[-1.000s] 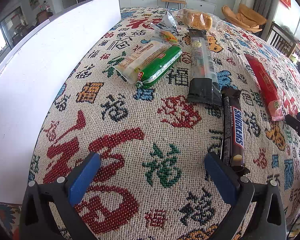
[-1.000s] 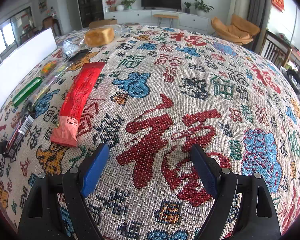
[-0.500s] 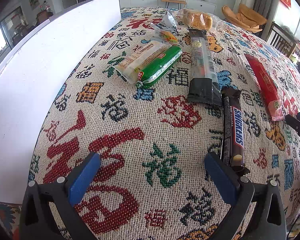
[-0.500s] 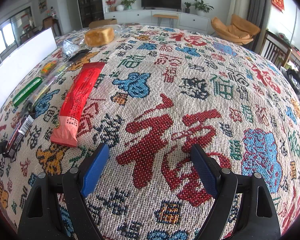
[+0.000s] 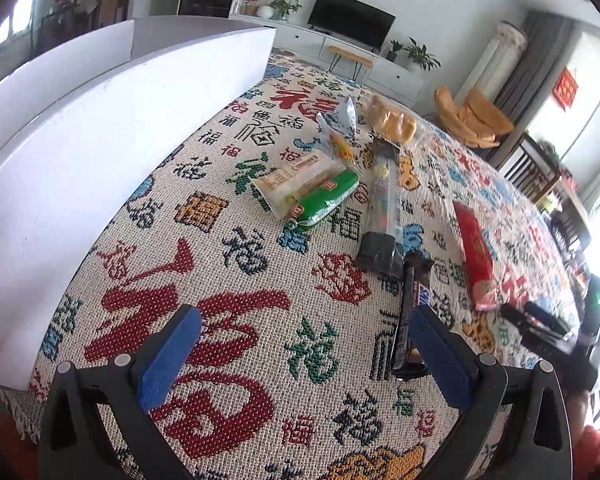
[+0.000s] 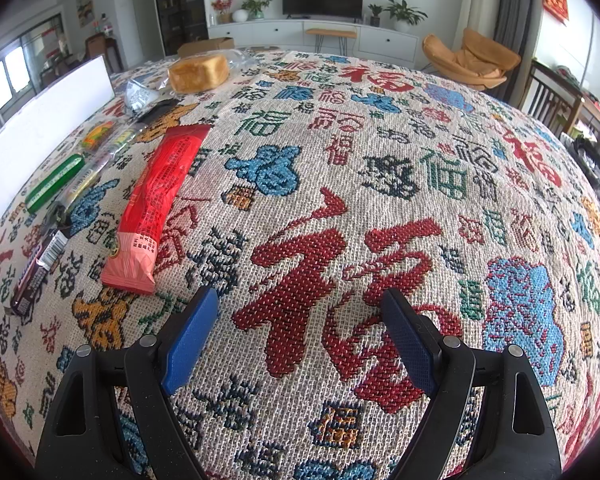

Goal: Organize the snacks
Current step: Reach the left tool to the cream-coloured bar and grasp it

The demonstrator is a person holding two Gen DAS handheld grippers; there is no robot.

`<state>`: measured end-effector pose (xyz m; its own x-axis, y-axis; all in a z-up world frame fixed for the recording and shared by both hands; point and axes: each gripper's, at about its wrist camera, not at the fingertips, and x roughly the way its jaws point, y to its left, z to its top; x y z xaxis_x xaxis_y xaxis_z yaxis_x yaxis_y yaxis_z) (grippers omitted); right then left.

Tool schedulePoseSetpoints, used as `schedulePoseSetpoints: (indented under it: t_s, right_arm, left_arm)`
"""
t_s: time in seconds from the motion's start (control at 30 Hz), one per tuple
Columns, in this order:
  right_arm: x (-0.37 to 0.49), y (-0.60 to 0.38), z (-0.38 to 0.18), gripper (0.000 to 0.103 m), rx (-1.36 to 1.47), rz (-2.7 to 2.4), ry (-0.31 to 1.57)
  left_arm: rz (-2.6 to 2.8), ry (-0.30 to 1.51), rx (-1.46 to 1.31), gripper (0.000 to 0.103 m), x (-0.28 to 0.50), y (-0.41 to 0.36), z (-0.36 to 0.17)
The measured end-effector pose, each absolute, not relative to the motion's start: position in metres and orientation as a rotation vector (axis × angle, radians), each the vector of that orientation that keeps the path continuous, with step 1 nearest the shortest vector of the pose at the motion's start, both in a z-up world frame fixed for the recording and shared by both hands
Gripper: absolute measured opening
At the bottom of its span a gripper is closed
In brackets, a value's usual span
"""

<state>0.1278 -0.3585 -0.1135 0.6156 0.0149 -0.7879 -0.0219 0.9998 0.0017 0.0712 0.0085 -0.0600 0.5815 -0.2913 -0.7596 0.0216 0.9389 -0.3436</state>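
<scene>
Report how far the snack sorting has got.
Nothing looks done yet. The Snickers bar, red packet, green packet, black pack and bread all lie loose on the tablecloth, outside the white box. Nothing is in hand: the left gripper and right gripper are both open and empty. Every snack is left to move.

Red packet (image 6: pixel 158 200), Snickers bar (image 5: pixel 412 316), green pack (image 5: pixel 326 198) lie flat, apart.

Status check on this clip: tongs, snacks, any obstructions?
Left tongs open, empty. Right tongs open, empty, over bare tablecloth. Snickers bar beside the left tongs' right finger; red packet untouched. Nothing in the way.
</scene>
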Motion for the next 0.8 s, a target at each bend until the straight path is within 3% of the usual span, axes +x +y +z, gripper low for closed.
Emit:
schedulePoseSetpoints:
  t_s: [0.17,0.27,0.43,0.57,0.67,0.8]
  right_arm:
    - [0.128,-0.359,-0.113,0.086,-0.008,0.021,0.907]
    - [0.128,-0.359,-0.113,0.086,-0.007,0.022,0.907]
    - [0.128,-0.359,-0.113,0.086,-0.008,0.021,0.907]
    - [0.128,-0.359,-0.113,0.086,-0.008,0.021,0.907]
    - [0.128,-0.359,-0.113,0.086,-0.008,0.021,0.907]
    - [0.128,-0.359,-0.113,0.086,-0.008,0.021,0.907]
  left_arm:
    - [-0.148,0.957,-0.388,0.102,0.088,0.025,-0.057]
    - [-0.116,0.994,-0.233,0.091,0.118,0.018,-0.048]
    - [-0.098,1.117,-0.057,0.049,0.186,0.007,-0.058]
    - [-0.176,1.170,-0.042,0.048,0.224,-0.006,-0.076]
    - [-0.219,1.162,0.059,0.056,0.231,-0.024,-0.080]
    - [-0.225,1.155,0.136,0.058,0.236,-0.038,-0.082]
